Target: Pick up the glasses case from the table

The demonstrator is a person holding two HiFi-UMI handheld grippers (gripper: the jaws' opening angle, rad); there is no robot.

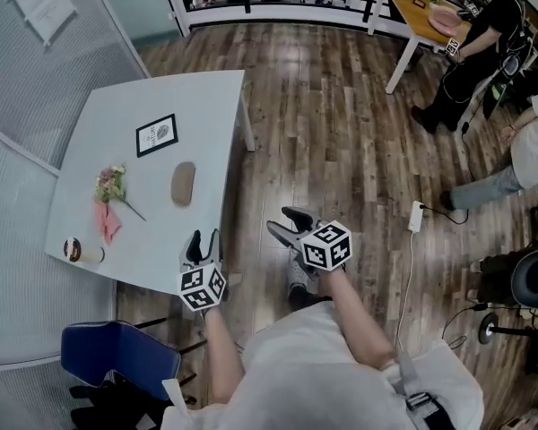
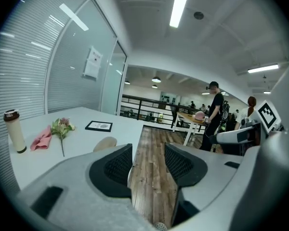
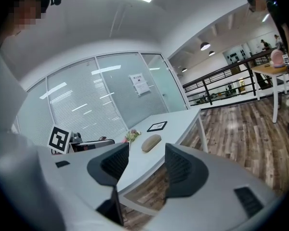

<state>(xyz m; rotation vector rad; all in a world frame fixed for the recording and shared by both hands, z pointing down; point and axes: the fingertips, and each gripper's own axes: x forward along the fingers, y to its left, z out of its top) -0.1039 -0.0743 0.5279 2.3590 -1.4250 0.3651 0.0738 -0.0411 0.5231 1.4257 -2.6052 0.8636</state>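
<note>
glasses case [image 1: 183, 184] untouched on worktop [image 1: 152, 97]; left gripper [image 1: 203, 240] and right gripper [image 1: 286, 224] jaws apart, empty; pickup entirely outstanding.

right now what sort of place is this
Probably an open-plan office or co-working floor: glass partition walls with a notice, a white table, and a second table where a person stands.

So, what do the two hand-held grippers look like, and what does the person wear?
The left hand-held gripper and the right hand-held gripper are light grey, each with two jaws bearing black mesh-textured pads. Each carries a white cube with black square markers. The person wears a light top; the forearms are bare.
</note>
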